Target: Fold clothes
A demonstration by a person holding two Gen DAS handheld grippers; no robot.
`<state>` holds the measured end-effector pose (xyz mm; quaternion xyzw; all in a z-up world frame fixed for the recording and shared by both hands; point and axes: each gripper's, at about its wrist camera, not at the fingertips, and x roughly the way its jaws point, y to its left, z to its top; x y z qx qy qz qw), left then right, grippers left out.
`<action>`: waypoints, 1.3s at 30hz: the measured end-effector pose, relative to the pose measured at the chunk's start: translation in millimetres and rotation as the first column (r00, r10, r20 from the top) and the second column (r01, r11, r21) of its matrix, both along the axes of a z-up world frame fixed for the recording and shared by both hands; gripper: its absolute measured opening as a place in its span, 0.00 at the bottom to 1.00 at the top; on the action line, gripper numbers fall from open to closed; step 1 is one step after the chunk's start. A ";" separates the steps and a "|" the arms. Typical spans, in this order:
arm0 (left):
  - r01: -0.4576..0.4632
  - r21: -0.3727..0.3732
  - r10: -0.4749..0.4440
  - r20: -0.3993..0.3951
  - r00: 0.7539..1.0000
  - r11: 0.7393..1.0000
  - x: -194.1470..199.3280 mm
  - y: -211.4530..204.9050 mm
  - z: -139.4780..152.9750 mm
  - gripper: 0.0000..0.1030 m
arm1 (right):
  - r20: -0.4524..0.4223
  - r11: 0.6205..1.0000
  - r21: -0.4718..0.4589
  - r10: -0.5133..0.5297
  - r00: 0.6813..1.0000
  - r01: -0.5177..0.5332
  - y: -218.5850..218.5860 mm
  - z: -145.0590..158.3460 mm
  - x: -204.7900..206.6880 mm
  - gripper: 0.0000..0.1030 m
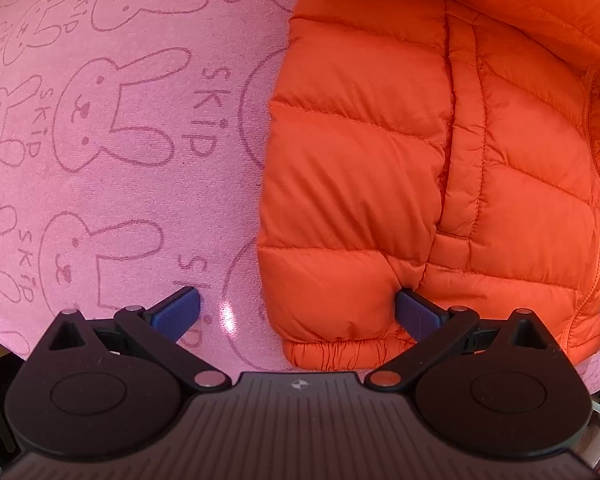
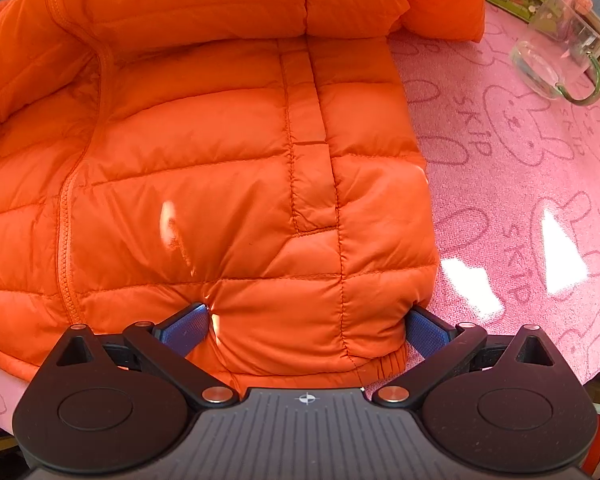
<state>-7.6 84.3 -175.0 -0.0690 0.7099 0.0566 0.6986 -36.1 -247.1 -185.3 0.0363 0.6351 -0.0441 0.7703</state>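
Orange puffer jacket (image 2: 228, 160) lies flat on the pink bunny-print cloth (image 1: 120, 180) over the desk. My left gripper (image 1: 298, 312) has jaws apart, straddling the jacket's hem corner; right gripper (image 2: 308, 326) jaws also apart w/ hem between, maybe touching. Glass mug (image 2: 560, 56) sits beyond the jacket's far corner.

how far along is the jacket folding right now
Early. Looks done: the orange puffer jacket lies front up on the pink bunny cloth, a sleeve apparently folded across its top. In hand: both grippers sit open at the hem, the left gripper straddling one bottom corner, the right gripper pressed against the other. Left: closing on the hem and folding the body over.
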 end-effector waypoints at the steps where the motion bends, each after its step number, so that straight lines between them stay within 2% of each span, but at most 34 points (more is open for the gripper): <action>1: -0.010 0.003 0.010 0.018 1.000 1.000 -3.0 -0.5 1.4 1.00 | -0.007 1.000 0.001 -0.001 1.000 0.001 -0.3 -0.3 1.8 1.00; 5: -0.033 0.021 0.030 0.119 0.992 0.999 -20.4 -6.9 9.1 0.98 | -0.023 1.000 0.007 0.008 1.000 -0.008 -1.0 0.0 2.6 1.00; 7: -0.020 0.015 0.018 0.157 0.988 1.000 -26.4 -11.5 16.0 0.87 | -0.025 1.000 0.012 0.015 1.000 -0.014 -1.4 2.1 2.2 0.99; 9: 0.001 0.012 -0.004 0.189 0.982 1.000 -30.7 -16.5 21.3 0.74 | 0.001 1.000 0.014 0.022 1.000 -0.022 -0.6 7.7 -1.6 0.88; 10: 0.011 0.016 -0.014 0.199 0.980 1.000 -31.4 -18.4 21.7 0.73 | 0.014 0.999 0.014 0.029 0.999 -0.029 0.0 10.3 -3.6 0.86; 11: 0.021 0.019 -0.025 0.209 0.978 1.000 -32.0 -20.4 22.0 0.74 | 0.028 0.999 0.014 0.037 0.999 -0.037 0.6 12.8 -5.7 0.81; 14: -0.002 0.036 -0.006 0.215 0.977 0.999 -29.2 -17.9 17.4 1.00 | 0.054 0.999 0.022 0.040 0.998 -0.041 0.3 17.1 -9.8 0.73; 16: -0.047 0.016 0.042 0.206 0.978 0.999 -25.1 -14.3 15.7 1.00 | 0.066 0.999 0.036 0.032 0.997 -0.034 0.3 20.7 -12.1 0.67; 17: -0.066 0.009 0.063 0.211 0.975 0.998 -24.0 -14.4 18.8 0.95 | 0.071 0.999 0.045 0.027 0.997 -0.030 0.7 23.2 -13.3 0.60; 18: -0.079 0.003 0.076 0.227 0.971 0.997 -24.4 -14.1 23.2 0.81 | 0.077 0.998 0.054 0.021 0.997 -0.026 0.9 25.8 -14.5 0.50; 19: -0.083 -0.006 0.082 0.241 0.967 0.997 -25.3 -14.6 27.6 0.72 | 0.079 0.997 0.078 0.016 0.997 -0.022 -2.6 28.9 -13.6 0.46; 20: -0.087 -0.022 0.089 0.249 0.964 0.996 -26.3 -15.4 31.9 0.51 | 0.081 0.995 0.102 0.011 0.997 -0.019 -6.2 32.0 -12.6 0.37; 21: -0.093 -0.047 0.102 0.247 0.964 0.995 -27.2 -16.1 36.0 0.43 | 0.086 0.992 0.128 0.012 0.996 -0.023 -9.9 34.4 -10.4 0.28; 24: -0.094 -0.071 0.108 0.224 0.969 0.993 -34.5 -15.6 42.3 0.43 | 0.107 0.978 0.204 0.018 0.994 -0.039 -17.6 44.1 -6.2 0.20; 28: -0.018 -0.132 0.049 0.236 0.971 0.991 -53.2 -14.9 54.7 0.43 | 0.130 0.955 0.287 0.036 0.991 -0.072 -17.8 61.0 -10.5 0.18; 31: 0.041 -0.167 -0.007 0.201 0.980 0.985 -68.7 -22.7 53.2 0.43 | 0.103 0.957 0.270 0.085 0.991 -0.110 -19.3 59.3 -15.7 0.18; 34: 0.046 -0.123 -0.019 0.215 0.976 0.991 -72.7 -12.4 50.4 0.43 | 0.066 0.965 0.235 0.102 0.993 -0.115 -25.4 54.1 -26.7 0.18; 37: -0.038 -0.128 0.070 0.258 0.963 0.991 -61.8 9.4 56.0 0.57 | 0.062 0.970 0.225 0.081 0.995 -0.093 -33.1 52.7 -32.0 0.19; 39: -0.075 -0.132 0.109 0.272 0.956 0.988 -42.0 23.1 49.2 0.68 | 0.072 0.971 0.226 0.065 0.995 -0.080 -35.2 52.7 -30.5 0.24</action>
